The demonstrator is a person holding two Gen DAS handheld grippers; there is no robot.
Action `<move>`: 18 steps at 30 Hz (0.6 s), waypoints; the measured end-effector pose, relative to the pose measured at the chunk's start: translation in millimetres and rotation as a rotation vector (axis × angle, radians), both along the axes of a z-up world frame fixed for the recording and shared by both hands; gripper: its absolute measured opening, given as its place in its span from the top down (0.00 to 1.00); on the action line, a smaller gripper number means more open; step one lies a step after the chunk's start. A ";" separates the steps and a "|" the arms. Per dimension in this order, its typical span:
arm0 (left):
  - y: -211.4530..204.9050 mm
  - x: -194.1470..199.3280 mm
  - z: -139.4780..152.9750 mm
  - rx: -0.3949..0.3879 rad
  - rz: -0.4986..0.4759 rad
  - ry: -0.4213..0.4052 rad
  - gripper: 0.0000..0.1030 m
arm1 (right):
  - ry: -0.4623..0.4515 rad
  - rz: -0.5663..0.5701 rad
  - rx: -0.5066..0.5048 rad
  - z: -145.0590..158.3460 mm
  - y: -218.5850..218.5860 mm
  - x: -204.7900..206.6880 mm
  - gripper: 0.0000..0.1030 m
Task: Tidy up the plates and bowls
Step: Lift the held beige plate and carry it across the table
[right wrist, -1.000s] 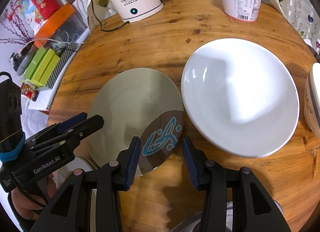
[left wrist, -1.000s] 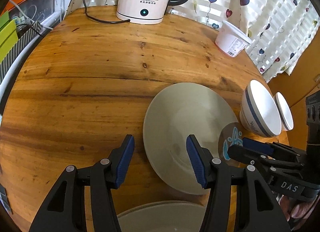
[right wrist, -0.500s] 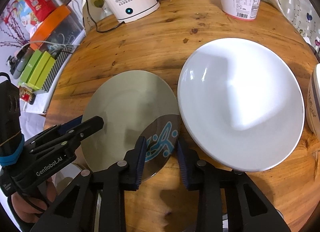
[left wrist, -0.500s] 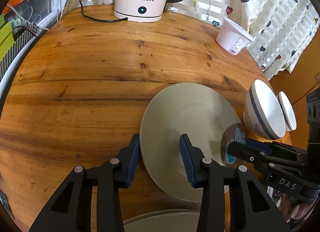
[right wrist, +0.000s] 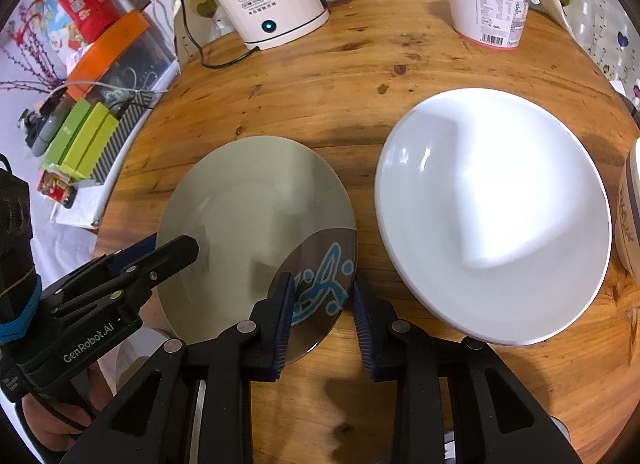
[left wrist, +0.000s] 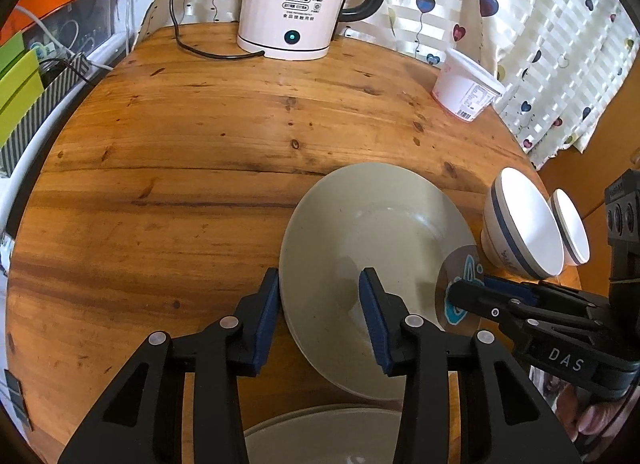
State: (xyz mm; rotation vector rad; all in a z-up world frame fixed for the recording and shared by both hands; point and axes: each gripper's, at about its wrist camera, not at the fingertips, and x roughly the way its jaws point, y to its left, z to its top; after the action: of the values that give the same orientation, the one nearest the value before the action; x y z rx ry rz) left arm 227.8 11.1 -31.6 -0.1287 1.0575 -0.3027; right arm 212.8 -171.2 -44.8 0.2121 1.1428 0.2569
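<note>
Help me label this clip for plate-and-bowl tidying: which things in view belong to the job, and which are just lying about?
Job: grey plate, white plate, larger striped bowl, smaller striped bowl, near-edge plate.
Lying about: kettle, lidded tub, green boxes.

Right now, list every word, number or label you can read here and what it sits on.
"55 °C": on the white kettle.
"DAS": on the right claw, seen from the left camera.
"GenRobot.AI": on the left claw, seen from the right camera.
Kettle button labels: too small to read.
White tub label and barcode: too small to read.
Red packet: print blurred.
</note>
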 end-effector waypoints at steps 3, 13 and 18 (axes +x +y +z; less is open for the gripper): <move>2.2 -1.4 -1.9 0.000 0.008 0.006 0.60 | -0.002 0.004 0.002 0.8 2.5 0.3 0.73; 10.8 -7.3 0.5 -0.012 0.031 0.003 0.60 | -0.015 0.023 0.006 5.3 10.0 -2.7 0.73; 13.4 -10.0 1.8 -0.020 0.039 0.002 0.60 | -0.024 0.031 0.006 8.9 11.8 -4.8 0.73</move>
State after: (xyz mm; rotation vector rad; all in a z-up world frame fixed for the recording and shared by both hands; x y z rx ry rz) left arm 217.9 24.6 -29.8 -0.1676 1.0533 -0.2782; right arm 208.0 -159.3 -35.9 0.1964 1.1223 0.2892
